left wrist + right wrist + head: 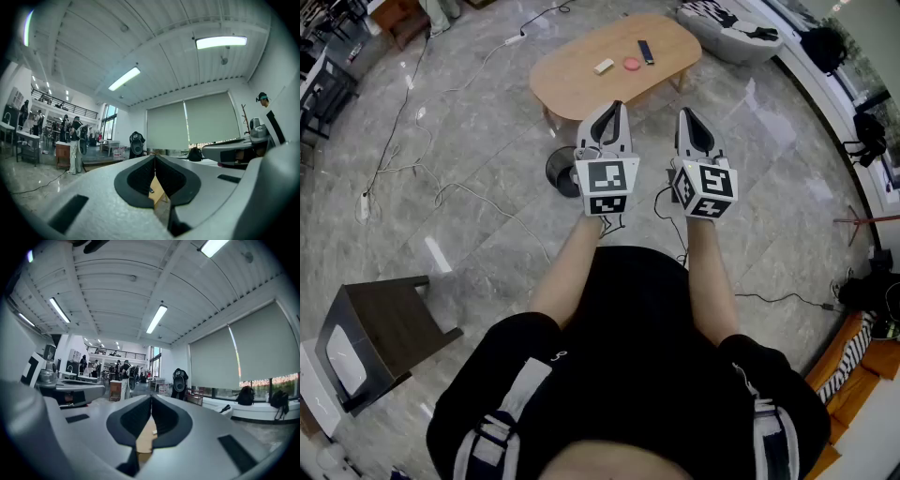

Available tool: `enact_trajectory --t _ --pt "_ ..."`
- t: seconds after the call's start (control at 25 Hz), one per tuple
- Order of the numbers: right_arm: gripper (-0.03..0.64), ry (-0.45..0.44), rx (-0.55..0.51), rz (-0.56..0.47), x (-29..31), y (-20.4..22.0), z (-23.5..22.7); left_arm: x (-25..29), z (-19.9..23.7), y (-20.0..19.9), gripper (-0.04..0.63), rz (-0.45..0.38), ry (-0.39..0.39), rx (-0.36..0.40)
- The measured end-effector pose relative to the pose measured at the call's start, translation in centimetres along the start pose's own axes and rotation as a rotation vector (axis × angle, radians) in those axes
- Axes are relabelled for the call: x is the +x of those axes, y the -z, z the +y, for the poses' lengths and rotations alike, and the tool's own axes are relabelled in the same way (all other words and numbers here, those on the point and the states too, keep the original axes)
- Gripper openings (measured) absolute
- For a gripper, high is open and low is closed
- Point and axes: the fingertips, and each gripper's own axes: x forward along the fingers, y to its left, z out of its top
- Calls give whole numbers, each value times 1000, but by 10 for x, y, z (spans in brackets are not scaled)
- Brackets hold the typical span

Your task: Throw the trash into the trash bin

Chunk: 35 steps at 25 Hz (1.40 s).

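Fingers, left: your left gripper has its jaws brought together with the tips meeting. Nothing sits between the pads and they touch nothing.
Fingers, right: your right gripper is the same, jaws pressed tip to tip and empty.
Gripper aim: you hold both level, side by side, noses toward 12 o'clock in the head view, at the near edge of the wooden table.
View through the jaws: in each gripper view, only a strip of the table's wood shows in the slot below the closed tips.
Trash, place: three small pieces lie on the tabletop, well apart from both grippers, at about 12 o'clock from your left gripper's tips.
Dark blue bar: lies flat, with its long axis on roughly the 11-to-5 line. It is the farthest piece.
Pink round piece: flat and just beside the bar at the bar's 7 o'clock. It has no long axis.
Cream block: flat, with its long axis on roughly the 2-to-8 line, at 9 o'clock from the pink piece.
Trash bin: dark and round, mouth up, on the floor by the table's near edge. It is at 7 o'clock from your left gripper's tips and partly hidden behind that gripper.
Floor: cables trail across the grey tiles at 9 o'clock from the bin.
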Motion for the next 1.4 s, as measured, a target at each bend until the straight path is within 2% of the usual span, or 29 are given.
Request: enact_trajectory --t 0.16,0.64,0.88,1.4 --pt "12 35 70 -36 6 -3 -8 7 -1 4 12 12 22 -10" --pt "12 86 75 17 9 16 -27 28 -16 21 12 49 102 -20" --pt "12 100 95 11 28 18 -48 55 -24 25 12 65 129 7" --pt "12 48 166 30 129 41 -88 146 2 61 12 155 77 32"
